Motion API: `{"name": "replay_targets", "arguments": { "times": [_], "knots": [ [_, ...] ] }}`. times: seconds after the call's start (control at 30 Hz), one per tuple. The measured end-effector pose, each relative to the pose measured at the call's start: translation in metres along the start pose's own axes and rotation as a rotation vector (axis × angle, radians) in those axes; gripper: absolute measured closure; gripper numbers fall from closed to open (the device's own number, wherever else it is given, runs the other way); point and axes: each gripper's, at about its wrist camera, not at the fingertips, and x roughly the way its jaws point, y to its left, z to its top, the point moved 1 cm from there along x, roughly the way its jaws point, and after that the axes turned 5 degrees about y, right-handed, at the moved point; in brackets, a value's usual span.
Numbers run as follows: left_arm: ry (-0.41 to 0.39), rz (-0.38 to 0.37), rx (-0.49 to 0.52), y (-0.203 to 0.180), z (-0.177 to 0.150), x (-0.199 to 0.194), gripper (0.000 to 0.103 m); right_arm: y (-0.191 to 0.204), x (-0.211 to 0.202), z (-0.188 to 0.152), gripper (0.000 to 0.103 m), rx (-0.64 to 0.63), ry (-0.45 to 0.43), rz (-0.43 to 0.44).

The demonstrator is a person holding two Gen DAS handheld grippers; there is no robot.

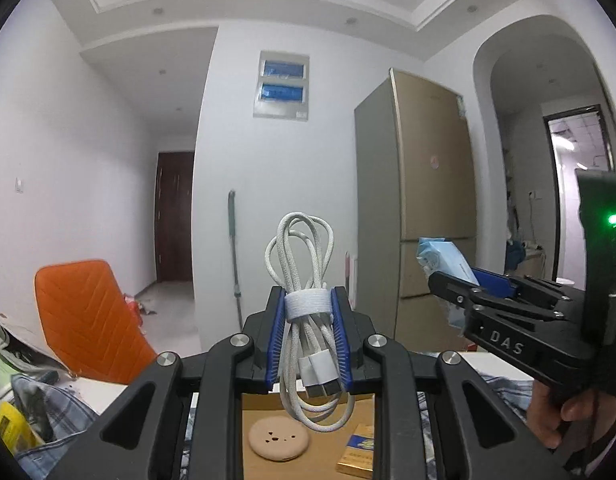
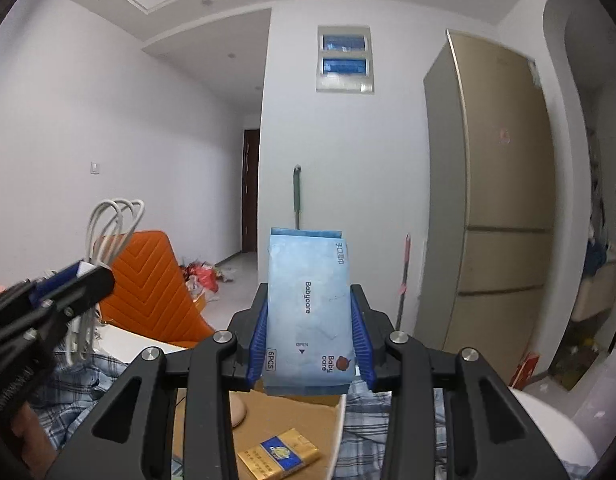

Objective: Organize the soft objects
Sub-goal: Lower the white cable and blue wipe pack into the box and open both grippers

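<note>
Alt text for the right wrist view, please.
The right gripper holds a blue wet-wipe pack upright between its jaws, above a cardboard box holding a yellow packet. At left, the left gripper carries a bundled white cable.

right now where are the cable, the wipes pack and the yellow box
cable [image 1: 308,304]: left wrist view, on the white strap around the coil
wipes pack [image 2: 308,304]: right wrist view, middle of its blue face
yellow box [image 2: 280,456]: right wrist view, on its blue label
</note>
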Motion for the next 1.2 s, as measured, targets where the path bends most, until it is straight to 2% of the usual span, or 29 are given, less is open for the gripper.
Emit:
{"name": "replay_targets", "arguments": {
  "times": [0.17,0.27,0.53,0.67,0.87,1.2],
  "knots": [
    [0.094,0.009,-0.008,0.009,-0.016,0.034,0.079,-0.001,0.032,-0.013,0.067,0.001,0.069,0.015],
    [0.182,-0.007,-0.013,0.01,-0.03,0.051,0.079,0.0,0.049,-0.029,0.067,-0.006,0.138,0.037],
    [0.455,0.02,0.024,0.006,-0.056,0.096,0.079,0.009,0.096,-0.068,0.067,-0.035,0.41,0.106],
    [0.565,0.014,-0.007,0.013,-0.072,0.113,0.079,0.001,0.122,-0.09,0.067,0.009,0.569,0.148],
    [0.634,0.01,-0.033,0.02,-0.083,0.125,0.079,0.003,0.138,-0.108,0.067,0.008,0.63,0.152],
    [0.68,0.043,-0.026,0.027,-0.102,0.132,0.079,0.012,0.145,-0.121,0.067,-0.005,0.683,0.182]
  ]
}}
